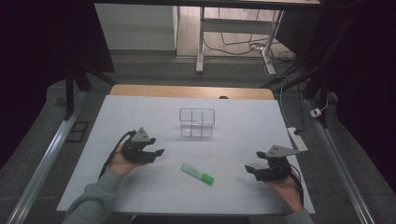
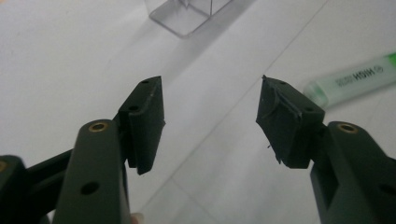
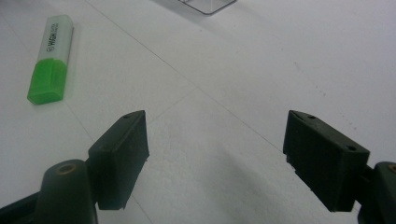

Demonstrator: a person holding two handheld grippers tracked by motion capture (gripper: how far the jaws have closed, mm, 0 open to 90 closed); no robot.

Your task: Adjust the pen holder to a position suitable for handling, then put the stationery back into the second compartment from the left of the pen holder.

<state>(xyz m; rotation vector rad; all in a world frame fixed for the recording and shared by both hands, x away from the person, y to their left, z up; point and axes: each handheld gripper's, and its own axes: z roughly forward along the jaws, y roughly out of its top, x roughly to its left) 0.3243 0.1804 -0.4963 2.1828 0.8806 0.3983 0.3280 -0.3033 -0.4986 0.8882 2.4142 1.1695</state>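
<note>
A green highlighter (image 1: 197,174) lies flat on the white table (image 1: 140,191), the landmark for everything else here. It sits toward the near edge, slanted, its bright green cap pointing to the person's right and its pale barrel to the left.

Beyond the highlighter, toward the table's middle, stands a clear plastic organiser (image 1: 197,123) split into compartments, all apparently empty.

The left gripper (image 1: 156,152) hovers to the left of the highlighter, near but apart from it. Its fingers (image 2: 144,121) are spread wide with nothing between them.

The right gripper (image 1: 249,169) rests to the right of the highlighter, farther off, fingers (image 3: 122,154) likewise released and empty.

The highlighter looks light and rigid, with a smooth plastic shell that may slip or roll. The flat sides of the pale barrel, near its middle, look like the best place to pinch across its width.
</note>
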